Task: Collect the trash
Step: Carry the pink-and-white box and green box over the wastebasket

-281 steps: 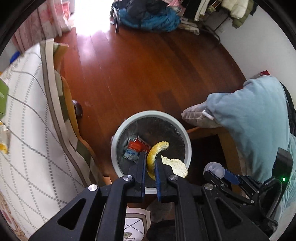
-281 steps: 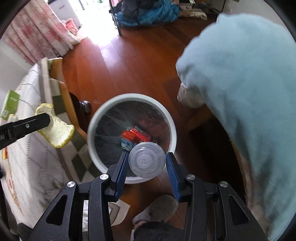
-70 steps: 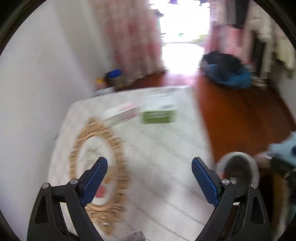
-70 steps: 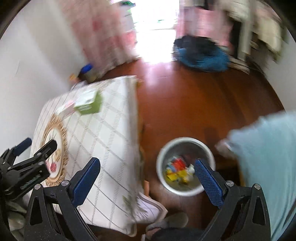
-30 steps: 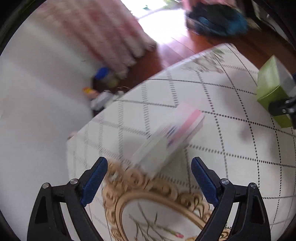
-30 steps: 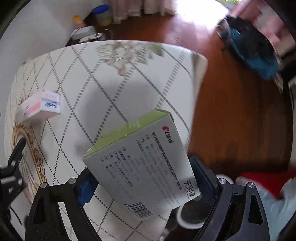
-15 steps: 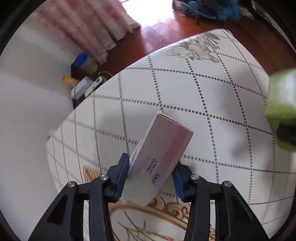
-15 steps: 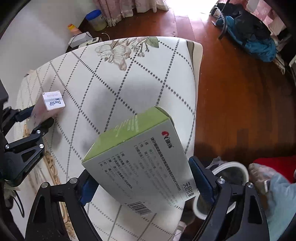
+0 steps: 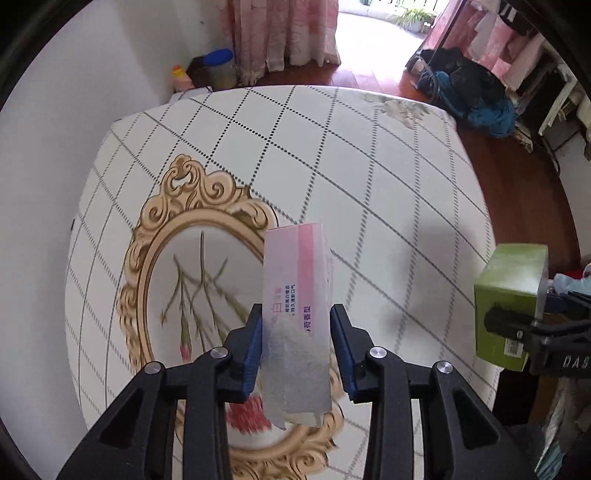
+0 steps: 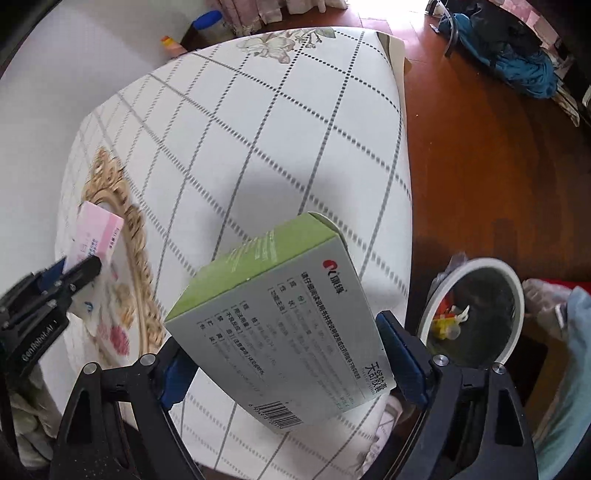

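Pink box — earlier lying on the table — now lifted, left tool closing on it; right tool grips green box.

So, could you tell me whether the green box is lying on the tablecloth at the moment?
No, the green box is clamped in the right hand-held gripper, lifted clear above the tablecloth.

bright daylight from far doorway, soft shadows, fisheye-bent edges, slight blur

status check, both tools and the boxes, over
Left tool closing on pink box. Right tool grips green box. Bin beside table, path clear.
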### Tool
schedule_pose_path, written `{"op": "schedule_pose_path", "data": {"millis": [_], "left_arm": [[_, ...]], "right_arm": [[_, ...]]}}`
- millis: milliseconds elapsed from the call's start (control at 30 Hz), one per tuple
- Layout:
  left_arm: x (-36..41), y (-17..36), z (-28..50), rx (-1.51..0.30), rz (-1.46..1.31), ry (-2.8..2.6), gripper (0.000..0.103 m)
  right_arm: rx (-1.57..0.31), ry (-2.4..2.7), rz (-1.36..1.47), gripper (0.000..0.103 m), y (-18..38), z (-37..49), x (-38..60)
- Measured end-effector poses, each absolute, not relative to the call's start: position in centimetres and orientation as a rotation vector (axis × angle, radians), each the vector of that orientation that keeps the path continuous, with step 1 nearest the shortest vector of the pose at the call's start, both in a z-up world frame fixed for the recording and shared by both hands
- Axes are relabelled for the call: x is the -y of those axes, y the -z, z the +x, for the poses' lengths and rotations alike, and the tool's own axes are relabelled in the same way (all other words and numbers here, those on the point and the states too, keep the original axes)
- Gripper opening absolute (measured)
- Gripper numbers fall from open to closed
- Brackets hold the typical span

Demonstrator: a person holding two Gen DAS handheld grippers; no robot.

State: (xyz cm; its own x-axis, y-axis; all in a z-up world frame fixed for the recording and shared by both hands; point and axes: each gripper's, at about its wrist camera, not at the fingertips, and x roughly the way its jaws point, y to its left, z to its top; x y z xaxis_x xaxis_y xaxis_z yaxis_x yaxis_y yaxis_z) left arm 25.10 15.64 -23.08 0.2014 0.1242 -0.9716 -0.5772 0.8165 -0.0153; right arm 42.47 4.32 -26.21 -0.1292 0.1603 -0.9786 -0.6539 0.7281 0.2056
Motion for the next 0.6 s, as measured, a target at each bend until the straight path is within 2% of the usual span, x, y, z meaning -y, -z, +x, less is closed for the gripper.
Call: {"op": "schedule_pose_path", "data": {"millis": [300,433,600], "left_arm": [[-8.4,15.8,25.6,-1.102,-0.314,-0.464,0.031],[-3.9,12.8,28.0,-1.039,-0.296,-0.382,0.031],[1.5,11.5,32.2,-1.003,-0.301,-0.261,0.031]], "right_arm": [[-1.405,-0.706,-0.240,0.089,19.8,42.9,3.2],[-1.324,-0.656,-0.171,0.089,16.2,44.2,8.0],[-1.252,-0.580,-0.110,0.089,13.3,46.2,15.4]]}}
